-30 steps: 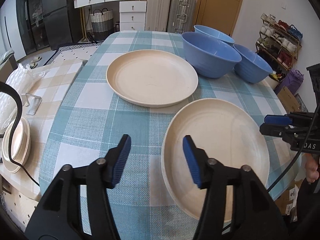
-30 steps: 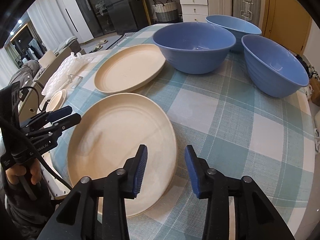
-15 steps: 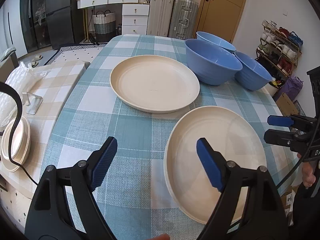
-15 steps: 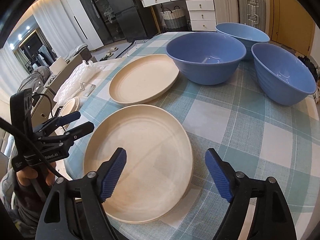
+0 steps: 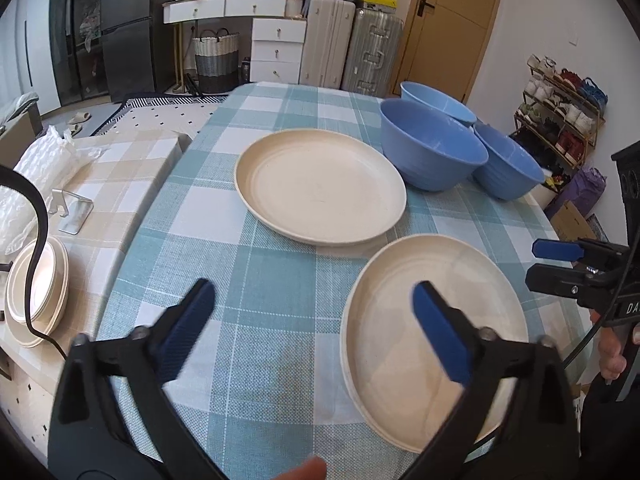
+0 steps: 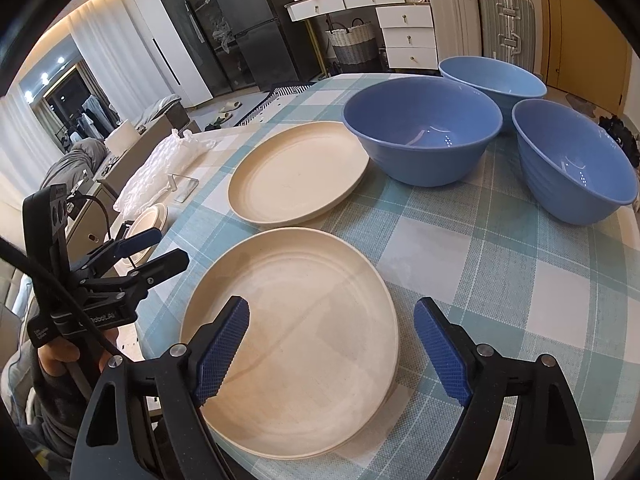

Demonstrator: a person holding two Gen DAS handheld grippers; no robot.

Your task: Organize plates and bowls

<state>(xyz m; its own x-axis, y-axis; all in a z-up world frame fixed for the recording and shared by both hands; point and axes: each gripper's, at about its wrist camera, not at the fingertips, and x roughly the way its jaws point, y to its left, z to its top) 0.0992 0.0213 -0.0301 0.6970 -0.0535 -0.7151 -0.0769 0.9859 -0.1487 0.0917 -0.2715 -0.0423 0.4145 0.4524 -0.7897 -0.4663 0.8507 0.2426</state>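
Observation:
Two cream plates lie on the blue checked table: a far plate (image 5: 320, 184) (image 6: 296, 172) and a near plate (image 5: 432, 328) (image 6: 292, 320). Three blue bowls (image 5: 432, 148) (image 6: 420, 132) cluster at the far right, apart from the plates. My left gripper (image 5: 312, 296) hovers over the cloth at the near plate's left rim, its jaws opening, with only that rim's edge below them. My right gripper (image 6: 332, 308) hangs open above the near plate's right half, touching nothing. Each gripper shows in the other's view: the right gripper (image 5: 560, 260), the left gripper (image 6: 136, 248).
A lower side table with a beige checked cloth (image 5: 132, 168) stands to the left, bearing a small stack of white dishes (image 5: 38, 292), a metal stand (image 5: 72, 212) and bubble wrap (image 5: 44, 160). Drawers and suitcases (image 5: 352, 52) line the back wall; a shoe rack (image 5: 560, 108) stands right.
Both grippers have spread their jaws much wider. Both views now take in more of the room behind the table. Plates and bowls have stayed in place.

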